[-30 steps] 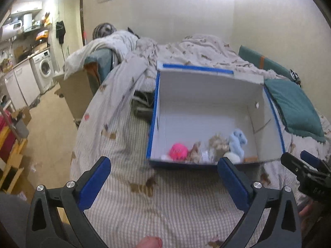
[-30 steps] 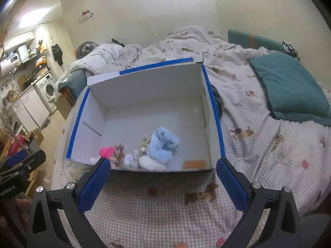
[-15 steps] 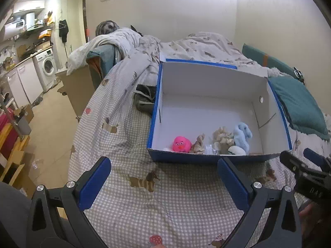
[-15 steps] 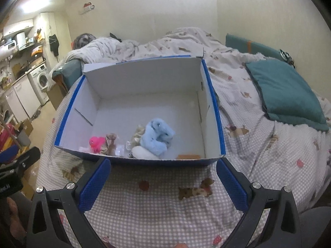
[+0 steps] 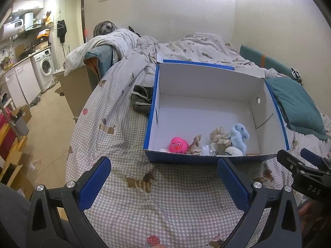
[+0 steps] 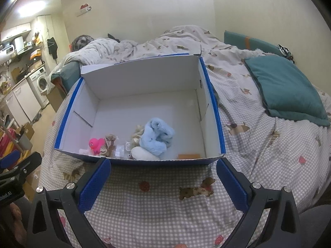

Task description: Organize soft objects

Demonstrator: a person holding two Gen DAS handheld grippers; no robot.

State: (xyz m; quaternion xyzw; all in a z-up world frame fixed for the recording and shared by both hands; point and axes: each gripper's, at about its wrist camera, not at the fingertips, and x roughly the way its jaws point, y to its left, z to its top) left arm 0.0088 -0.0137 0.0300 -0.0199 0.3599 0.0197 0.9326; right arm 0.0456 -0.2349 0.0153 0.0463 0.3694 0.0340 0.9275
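**A:** so how far along? Both grippers, left and right, hang with jaws apart, nothing held, over bare quilt.

**B:** mostly done I'd guess. Duck, blue plush and the rest sit bunched at the box's near wall. Back half's free, walls are tall though. Dark cloth outside the left wall maybe still to go.

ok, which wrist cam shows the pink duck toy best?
Left wrist: the pink duck toy faces that camera, eyes and beak visible above the box's near wall. In the right wrist view the duck looks smaller, side-on, partly hidden by the wall.
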